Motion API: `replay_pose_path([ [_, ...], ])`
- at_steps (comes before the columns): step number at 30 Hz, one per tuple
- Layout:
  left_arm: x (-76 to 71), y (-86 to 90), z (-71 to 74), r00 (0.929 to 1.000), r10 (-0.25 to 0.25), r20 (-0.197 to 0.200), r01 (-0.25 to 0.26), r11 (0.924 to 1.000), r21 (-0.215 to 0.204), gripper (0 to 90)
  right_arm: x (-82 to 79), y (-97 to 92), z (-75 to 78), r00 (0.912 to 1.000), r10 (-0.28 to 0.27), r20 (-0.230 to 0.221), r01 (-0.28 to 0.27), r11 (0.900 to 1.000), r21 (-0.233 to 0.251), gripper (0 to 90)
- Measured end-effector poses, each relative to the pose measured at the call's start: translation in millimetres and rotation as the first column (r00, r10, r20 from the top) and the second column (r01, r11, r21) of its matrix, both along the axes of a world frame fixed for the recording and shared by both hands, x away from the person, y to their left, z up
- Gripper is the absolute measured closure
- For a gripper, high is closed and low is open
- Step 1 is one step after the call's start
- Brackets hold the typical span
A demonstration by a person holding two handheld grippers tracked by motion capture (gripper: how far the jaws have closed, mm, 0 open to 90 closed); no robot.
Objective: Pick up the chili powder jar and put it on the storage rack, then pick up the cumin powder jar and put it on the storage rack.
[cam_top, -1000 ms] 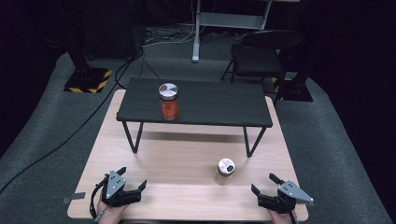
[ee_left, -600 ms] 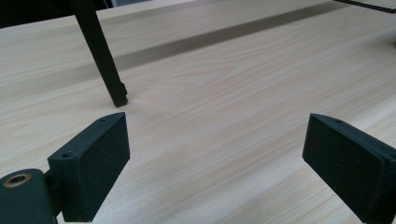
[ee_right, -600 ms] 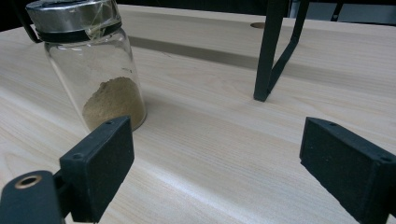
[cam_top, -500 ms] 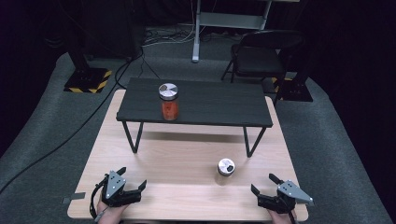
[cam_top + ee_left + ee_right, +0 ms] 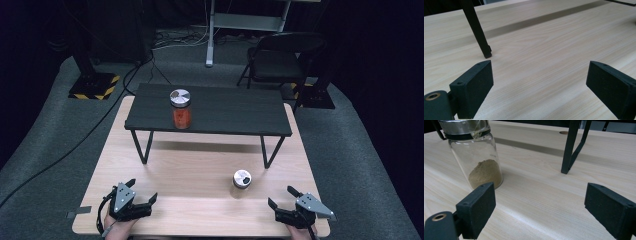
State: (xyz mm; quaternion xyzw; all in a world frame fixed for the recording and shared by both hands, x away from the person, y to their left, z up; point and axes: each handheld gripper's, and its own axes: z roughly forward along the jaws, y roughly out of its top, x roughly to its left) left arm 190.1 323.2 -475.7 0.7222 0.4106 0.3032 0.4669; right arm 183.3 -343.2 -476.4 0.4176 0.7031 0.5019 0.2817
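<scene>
Glass jar holds tan powder, metal-lidded.

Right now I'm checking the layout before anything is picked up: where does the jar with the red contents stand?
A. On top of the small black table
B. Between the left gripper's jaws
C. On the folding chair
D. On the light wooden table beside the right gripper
A: the jar with the red contents stands upright on the small black table, while the other jar stands on the light wooden table.
</scene>
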Motion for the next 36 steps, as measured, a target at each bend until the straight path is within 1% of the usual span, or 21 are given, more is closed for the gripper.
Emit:
replay_pose_path([
  [2,1.4,1.1,0.7,1.0000,-0.003,-0.008,0.003,1.0000,-0.004,7.2,0.0,-0.1,-0.1,1.0000,-0.001,0.001,0.001,1.0000,0.001,8.8],
  [6,0.8,1.6,0.1,1.0000,-0.004,-0.005,0.004,1.0000,-0.007,7.1,0.8,0.4,0.7,1.0000,-0.001,-0.005,0.001,1.0000,-0.002,8.8],
  [10,1.6,2.0,0.5,1.0000,-0.006,-0.008,0.005,0.9999,-0.008,7.1,1.3,-1.2,0.3,1.0000,-0.001,-0.009,0.001,1.0000,0.009,8.8],
  [14,-0.4,1.1,-0.6,1.0000,-0.004,0.003,0.004,1.0000,-0.003,7.1,0.1,1.3,0.6,1.0000,-0.002,-0.001,0.002,1.0000,-0.008,8.8],
  [25,-0.1,2.0,-0.6,1.0000,-0.002,0.000,0.002,0.9999,-0.012,7.0,-0.6,0.2,0.0,1.0000,-0.002,-0.001,0.002,1.0000,0.000,8.7],
  [36,0.5,3.9,-0.9,1.0000,-0.008,-0.002,0.008,0.9998,-0.019,7.0,-0.6,1.3,0.6,1.0000,-0.002,-0.001,0.002,1.0000,-0.007,8.6],
])
